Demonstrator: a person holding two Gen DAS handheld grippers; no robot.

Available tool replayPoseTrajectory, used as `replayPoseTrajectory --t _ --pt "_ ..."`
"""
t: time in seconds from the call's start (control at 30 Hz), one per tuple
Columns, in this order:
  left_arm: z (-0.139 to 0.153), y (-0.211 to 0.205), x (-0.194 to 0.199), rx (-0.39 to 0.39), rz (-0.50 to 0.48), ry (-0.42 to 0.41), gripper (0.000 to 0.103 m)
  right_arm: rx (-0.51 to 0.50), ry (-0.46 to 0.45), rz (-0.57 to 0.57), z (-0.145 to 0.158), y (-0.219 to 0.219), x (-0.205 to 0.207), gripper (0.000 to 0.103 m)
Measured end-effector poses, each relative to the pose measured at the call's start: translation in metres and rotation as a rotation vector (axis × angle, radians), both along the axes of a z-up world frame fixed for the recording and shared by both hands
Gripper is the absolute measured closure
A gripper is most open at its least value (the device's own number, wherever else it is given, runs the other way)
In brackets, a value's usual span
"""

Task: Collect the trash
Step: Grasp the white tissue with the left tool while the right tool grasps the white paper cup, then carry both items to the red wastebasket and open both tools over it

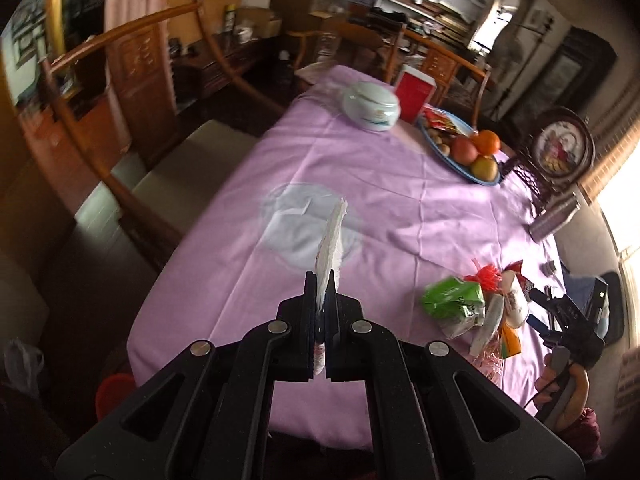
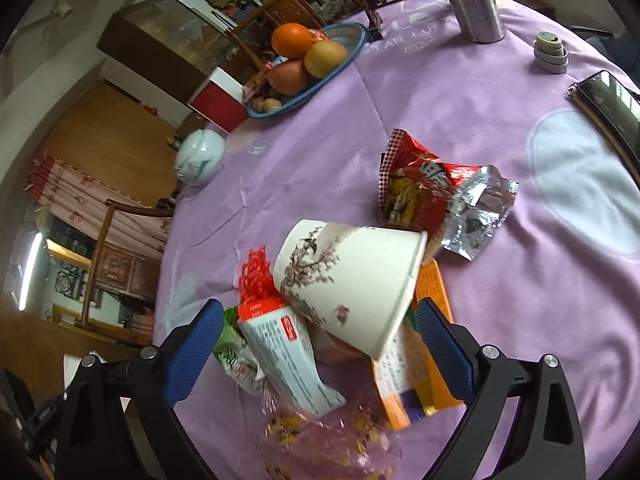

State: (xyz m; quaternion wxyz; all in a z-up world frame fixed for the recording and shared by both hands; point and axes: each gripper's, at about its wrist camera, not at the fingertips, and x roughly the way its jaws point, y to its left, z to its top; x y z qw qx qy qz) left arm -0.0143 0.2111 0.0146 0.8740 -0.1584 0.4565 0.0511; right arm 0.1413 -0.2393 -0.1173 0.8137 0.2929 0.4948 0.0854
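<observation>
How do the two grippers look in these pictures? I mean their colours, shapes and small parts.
The left gripper is all black, with angular linkage arms that have triangular cut-outs, round silver rivets at the joints and flat dark pads. The right gripper has the same black frame and silver rivets, but its fingers carry bright blue ribbed pads. In the left wrist view it shows an orange-tan handle with a thin black cable.

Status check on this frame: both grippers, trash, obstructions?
Left gripper shut on white tissue. Right gripper open around paper cup in trash pile. Nothing blocking.
</observation>
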Motion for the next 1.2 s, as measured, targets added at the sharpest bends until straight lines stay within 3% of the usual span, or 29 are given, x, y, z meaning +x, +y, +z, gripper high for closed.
replayPoseTrajectory --t 0.23,0.3,0.33,0.37,0.4,0.47,0.57,0.7,0.9,1.2 --pt "-0.006 0.002 -0.006 -0.028 0.063 0.004 0.099 -0.071 0.094 -0.032 -0.017 0.007 0.036 0.006" --pt "-0.008 0.001 -0.006 -0.019 0.073 0.005 0.099 -0.024 0.069 0.012 -0.019 0.003 0.036 0.032" --pt "-0.009 0.000 -0.006 -0.014 0.081 0.009 0.099 -0.014 0.064 0.025 -0.019 0.000 0.034 0.032" --pt "-0.010 0.002 -0.008 -0.015 0.089 0.008 0.099 -0.001 0.043 0.028 -0.016 -0.005 0.030 0.039" --pt "-0.010 0.003 -0.009 -0.021 0.099 0.004 0.099 0.006 0.020 0.047 -0.012 -0.008 0.026 0.067" --pt "-0.010 0.005 -0.011 -0.025 0.112 -0.003 0.099 0.043 -0.002 0.082 -0.004 -0.013 0.021 0.093" --pt "-0.010 0.008 -0.012 -0.026 0.128 -0.010 0.099 0.050 -0.065 0.115 0.013 -0.015 0.015 0.099" --pt "-0.007 0.017 -0.016 -0.026 0.155 -0.033 0.099 0.038 -0.170 0.177 0.043 -0.005 0.006 0.100" --pt "-0.007 0.048 -0.041 -0.023 0.271 -0.044 0.099 0.006 -0.274 0.333 0.081 0.043 0.008 0.100" --pt "-0.028 0.125 -0.151 -0.031 0.590 -0.004 0.099 0.019 -0.323 0.665 0.108 0.171 0.006 0.100"
